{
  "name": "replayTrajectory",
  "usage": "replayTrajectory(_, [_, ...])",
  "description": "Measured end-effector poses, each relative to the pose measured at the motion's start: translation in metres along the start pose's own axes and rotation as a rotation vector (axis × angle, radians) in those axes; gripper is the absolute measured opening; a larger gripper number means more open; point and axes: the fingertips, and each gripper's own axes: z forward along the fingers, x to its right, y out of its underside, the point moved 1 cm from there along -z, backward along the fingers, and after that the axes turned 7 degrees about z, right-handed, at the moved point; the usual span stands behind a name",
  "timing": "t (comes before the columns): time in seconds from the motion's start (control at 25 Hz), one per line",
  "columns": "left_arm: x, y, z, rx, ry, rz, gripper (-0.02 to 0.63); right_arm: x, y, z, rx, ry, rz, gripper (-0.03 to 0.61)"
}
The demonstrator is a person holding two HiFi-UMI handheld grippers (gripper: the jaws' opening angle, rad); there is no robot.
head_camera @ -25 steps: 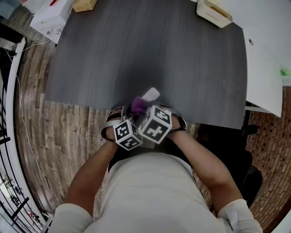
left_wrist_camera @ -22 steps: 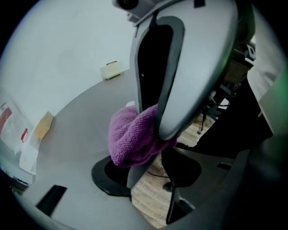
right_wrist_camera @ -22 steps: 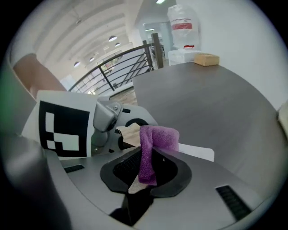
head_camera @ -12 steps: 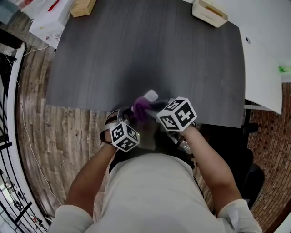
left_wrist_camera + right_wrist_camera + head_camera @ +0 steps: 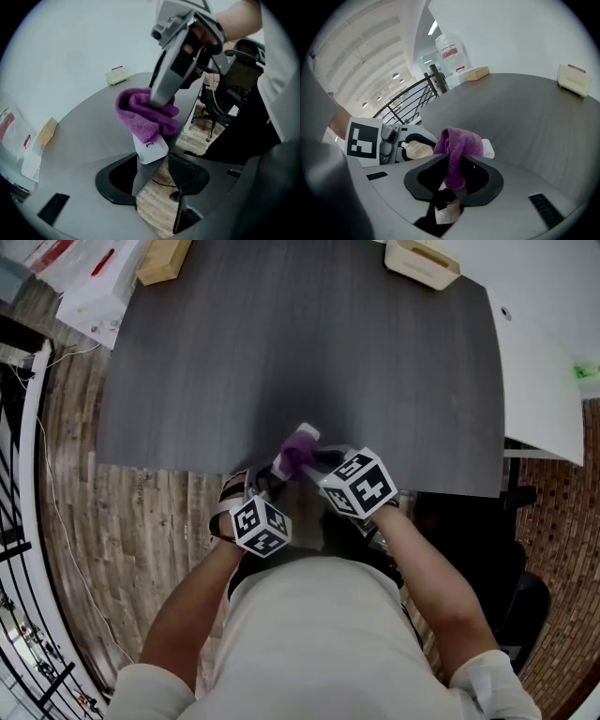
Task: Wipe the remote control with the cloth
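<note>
A white remote control [image 5: 310, 434] is lifted over the near edge of the dark grey table [image 5: 300, 343]. Its near end [image 5: 151, 149] sits between the jaws of my left gripper [image 5: 157, 164], which grips it. A purple cloth [image 5: 298, 452] is bunched over the remote's middle. My right gripper [image 5: 457, 174] is shut on that cloth [image 5: 457, 145], whose folds drape onto the remote [image 5: 488, 149]. In the left gripper view the right gripper's body [image 5: 171, 75] comes down onto the cloth [image 5: 140, 112] from above. The remote's middle is hidden under the fabric.
A wooden block [image 5: 164, 259] and papers [image 5: 94, 282] lie at the far left, a cream box [image 5: 422, 261] at the far right. A white table [image 5: 534, 362] adjoins on the right. Wood floor [image 5: 141, 521] lies below the near edge, an office chair [image 5: 220, 93] to the right.
My right gripper swung out to the right of the left one, and the cloth slid farther along the remote toward its far end. The left gripper stayed nearly in place.
</note>
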Motion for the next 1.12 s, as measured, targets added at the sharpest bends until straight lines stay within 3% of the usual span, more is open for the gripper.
replayTrajectory(0.32, [0.002, -0.016, -0.002, 0.024, -0.026, 0.116, 0.206, -0.015, -0.007, 0.014, 0.019, 0.059, -0.061, 0.210])
replayTrajectory(0.56, [0.002, -0.031, -0.008, 0.074, -0.021, 0.176, 0.206, -0.021, -0.007, 0.020, -0.019, 0.105, -0.122, 0.216])
replayTrajectory(0.92, [0.009, -0.038, -0.008, 0.104, 0.029, 0.256, 0.206, -0.023, -0.006, 0.025, -0.065, 0.238, -0.336, 0.218])
replayTrajectory(1.12, [0.010, -0.032, -0.013, 0.111, 0.043, 0.231, 0.206, -0.024, -0.004, 0.027, -0.071, 0.270, -0.434, 0.202])
